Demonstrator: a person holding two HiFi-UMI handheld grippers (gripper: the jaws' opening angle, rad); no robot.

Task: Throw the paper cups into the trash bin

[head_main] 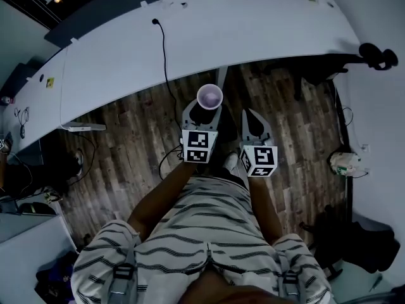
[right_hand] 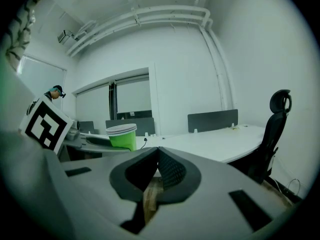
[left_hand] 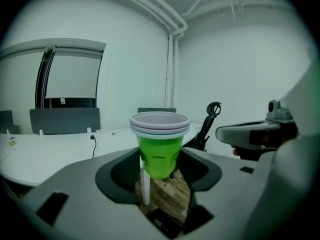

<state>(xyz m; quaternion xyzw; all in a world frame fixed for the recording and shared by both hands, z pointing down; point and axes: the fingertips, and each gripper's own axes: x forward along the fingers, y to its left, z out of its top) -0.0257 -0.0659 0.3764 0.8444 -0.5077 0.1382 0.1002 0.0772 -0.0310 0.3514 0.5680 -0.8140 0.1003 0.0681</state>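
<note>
**Left claw clamped on the cups, right claw shut and empty**

Left claw (head_main: 206,114) grips the paper cups (head_main: 209,97) at the centre of the head view. The cups' open mouth faces the camera, just above the claw tips.

In the left gripper view the paper cups (left_hand: 160,149) are a nested stack with a green body and white rims. They stand upright, with the lower body pinched between the two dark pads of the left claw (left_hand: 160,173) and the rims clear above them.

The cups hang over the wood floor (head_main: 133,138), below the edge of the white worktop (head_main: 221,30) in frame.

Right claw (head_main: 250,119) sits just right of the left one. In its own view the right claw (right_hand: 157,159) has its jaws together with nothing between them. That view catches the paper cups (right_hand: 122,135) at mid-left and an office chair (right_hand: 272,134) at far right.
</note>
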